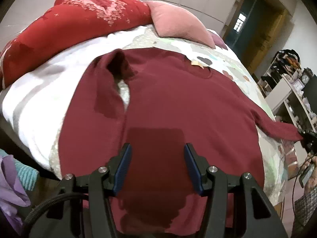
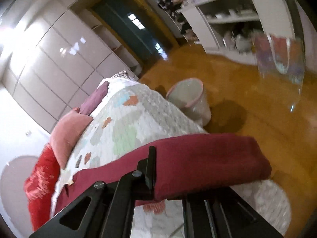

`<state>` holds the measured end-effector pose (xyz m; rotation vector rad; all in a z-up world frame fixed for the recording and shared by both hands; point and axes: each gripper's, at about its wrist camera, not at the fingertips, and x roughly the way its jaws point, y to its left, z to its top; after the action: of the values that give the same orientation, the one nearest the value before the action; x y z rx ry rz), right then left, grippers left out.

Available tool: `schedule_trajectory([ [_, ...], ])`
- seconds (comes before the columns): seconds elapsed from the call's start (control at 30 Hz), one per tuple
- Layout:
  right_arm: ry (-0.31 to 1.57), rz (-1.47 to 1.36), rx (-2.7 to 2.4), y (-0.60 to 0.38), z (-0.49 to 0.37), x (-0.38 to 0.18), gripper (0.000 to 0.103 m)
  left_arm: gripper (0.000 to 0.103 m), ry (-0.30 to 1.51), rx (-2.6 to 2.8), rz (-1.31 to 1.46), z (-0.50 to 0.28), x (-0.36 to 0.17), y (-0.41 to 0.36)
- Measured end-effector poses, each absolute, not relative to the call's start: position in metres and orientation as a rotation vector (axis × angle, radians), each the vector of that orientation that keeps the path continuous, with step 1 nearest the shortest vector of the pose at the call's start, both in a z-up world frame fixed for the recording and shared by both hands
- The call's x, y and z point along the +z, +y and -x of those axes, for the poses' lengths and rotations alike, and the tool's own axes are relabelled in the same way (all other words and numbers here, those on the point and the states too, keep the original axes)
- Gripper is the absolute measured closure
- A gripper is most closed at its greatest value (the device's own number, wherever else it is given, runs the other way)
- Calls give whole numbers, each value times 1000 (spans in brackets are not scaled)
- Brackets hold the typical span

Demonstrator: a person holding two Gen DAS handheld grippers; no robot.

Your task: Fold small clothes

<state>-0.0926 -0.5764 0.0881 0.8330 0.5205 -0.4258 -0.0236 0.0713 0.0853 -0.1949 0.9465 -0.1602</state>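
Left wrist view: sits above the near edge of the bed [image 1: 31,99], angled down and forward over the dark red garment [image 1: 168,99], close, toward the pillows and wardrobe wall. Right wrist view: rolled sideways at the bed's side, close, faces along the quilt [image 2: 142,119] to the doorway [image 2: 136,33] and floor. Shared: garment, quilt, pink cushion [image 1: 178,21], doorway, shelving

Bed quilt [image 1: 233,67], patterned; red cushion [image 1: 79,17]; pink cushion [image 1: 178,21]; white wardrobe [image 2: 55,59]; bin [image 2: 190,97], possibly laundry; cluttered shelves [image 2: 237,13]; wooden floor [image 2: 247,99].
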Motion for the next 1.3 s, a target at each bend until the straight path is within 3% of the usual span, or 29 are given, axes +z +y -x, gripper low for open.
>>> schedule_trajectory([
  [0.13,566,-676,-362,-542,59,117,97,50,937,-132,224,24,89,91],
  [0.37,667,-392,-45,-399,-21,146,97,49,907,-82,252,30,93,127],
  [0.63,776,-161,223,-235,-83,118,97,49,913,-31,292,33,81,160],
  [0.9,860,-16,326,-152,-116,74,97,49,927,-25,313,29,73,168],
  [1.0,888,-28,357,-135,-126,63,89,49,928,-27,318,28,72,168],
  [1.07,890,-98,389,-136,-128,62,69,49,929,-29,319,28,71,166],
  [1.13,898,-186,454,-137,-130,64,60,49,928,-36,321,28,71,165],
  [1.3,888,-185,494,-127,-125,75,59,49,917,-52,315,30,75,162],
])
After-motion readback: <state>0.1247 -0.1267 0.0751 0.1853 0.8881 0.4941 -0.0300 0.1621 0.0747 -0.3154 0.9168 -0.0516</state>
